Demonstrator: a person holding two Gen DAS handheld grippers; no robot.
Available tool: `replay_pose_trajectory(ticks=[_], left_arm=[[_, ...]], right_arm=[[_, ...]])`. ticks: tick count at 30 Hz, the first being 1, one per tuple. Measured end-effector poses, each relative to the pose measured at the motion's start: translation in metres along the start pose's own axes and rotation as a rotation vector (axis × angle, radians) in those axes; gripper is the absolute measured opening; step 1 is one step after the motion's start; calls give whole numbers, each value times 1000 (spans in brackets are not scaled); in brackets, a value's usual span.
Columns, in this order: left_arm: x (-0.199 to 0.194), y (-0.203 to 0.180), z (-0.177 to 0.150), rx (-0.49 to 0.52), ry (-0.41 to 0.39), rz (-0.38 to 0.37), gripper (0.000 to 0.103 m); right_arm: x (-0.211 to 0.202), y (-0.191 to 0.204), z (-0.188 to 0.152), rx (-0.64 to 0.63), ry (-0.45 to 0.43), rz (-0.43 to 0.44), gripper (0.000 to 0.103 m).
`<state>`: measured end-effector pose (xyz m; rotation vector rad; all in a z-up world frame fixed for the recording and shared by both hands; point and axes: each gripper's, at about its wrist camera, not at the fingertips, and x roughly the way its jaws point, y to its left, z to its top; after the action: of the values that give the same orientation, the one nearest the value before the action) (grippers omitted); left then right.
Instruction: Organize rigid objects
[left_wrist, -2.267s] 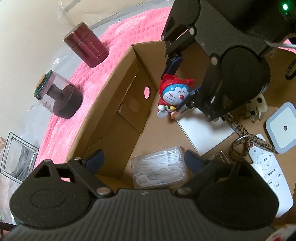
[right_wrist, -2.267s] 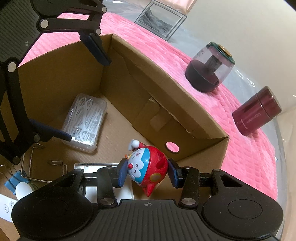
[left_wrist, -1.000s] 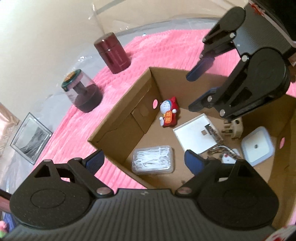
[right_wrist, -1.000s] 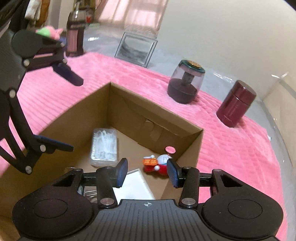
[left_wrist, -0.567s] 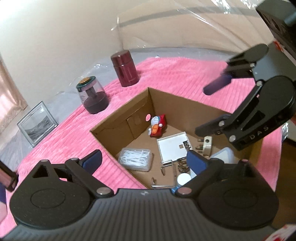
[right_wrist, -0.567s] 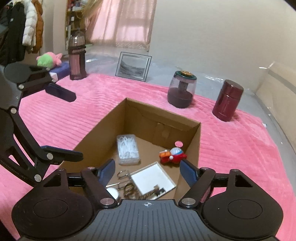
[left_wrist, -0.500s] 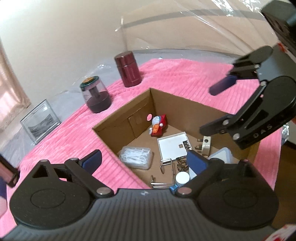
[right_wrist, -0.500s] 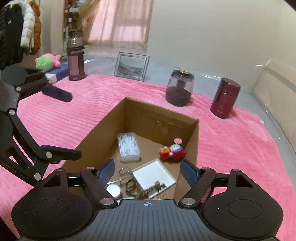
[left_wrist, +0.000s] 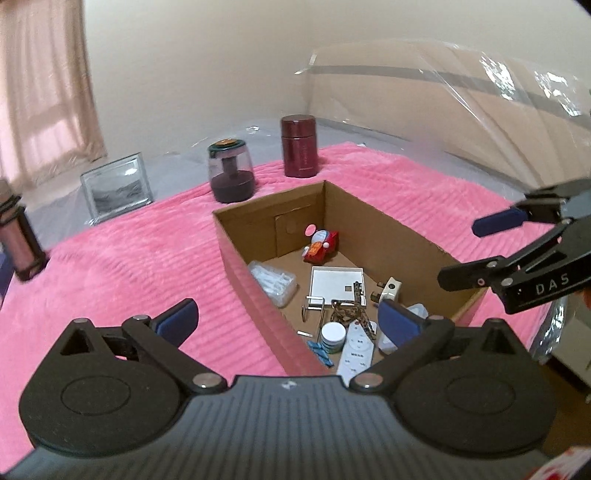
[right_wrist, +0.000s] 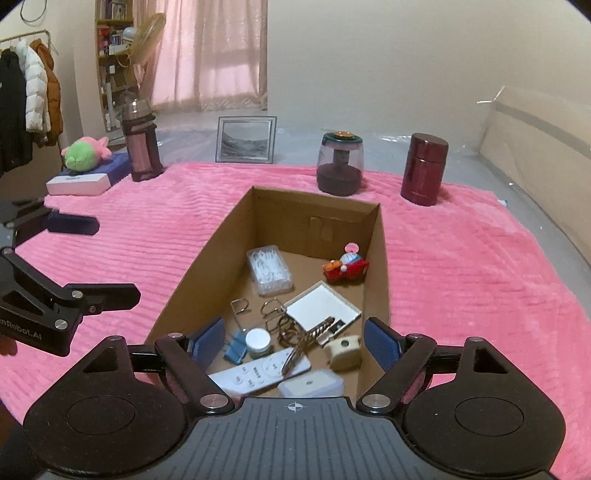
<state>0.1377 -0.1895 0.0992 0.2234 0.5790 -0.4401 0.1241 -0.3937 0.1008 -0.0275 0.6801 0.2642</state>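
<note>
We get dim, warm indoor light, glow through the curtain (right_wrist: 207, 55) (pinkish), soft shadows, glare on plastic sheeting (left_wrist: 480, 92), heavy fisheye bending edges, slight motion blur.

left claw (left_wrist: 284, 321) open, empty | figurine (left_wrist: 320, 247) lying in box (left_wrist: 388, 232)

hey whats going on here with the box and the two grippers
A person is sorting small items into a cardboard box on a pink blanket. The cartoon cat figurine lies on its side in the far corner, beside a clear box of floss picks. Both the left gripper and the right gripper are open and empty above the box, their jaws having just been opening.
</note>
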Motion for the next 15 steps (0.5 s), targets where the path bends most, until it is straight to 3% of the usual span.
replay_pose_trajectory(ticks=[7, 15], left_arm=[[-25, -2, -18, -142, -11, 57, 102], [-50, -11, -37, -194, -1, 88, 102]], right_arm=[[-21, 5, -16, 75, -15, 8, 80], [-45, 8, -34, 195, -46, 2, 81]])
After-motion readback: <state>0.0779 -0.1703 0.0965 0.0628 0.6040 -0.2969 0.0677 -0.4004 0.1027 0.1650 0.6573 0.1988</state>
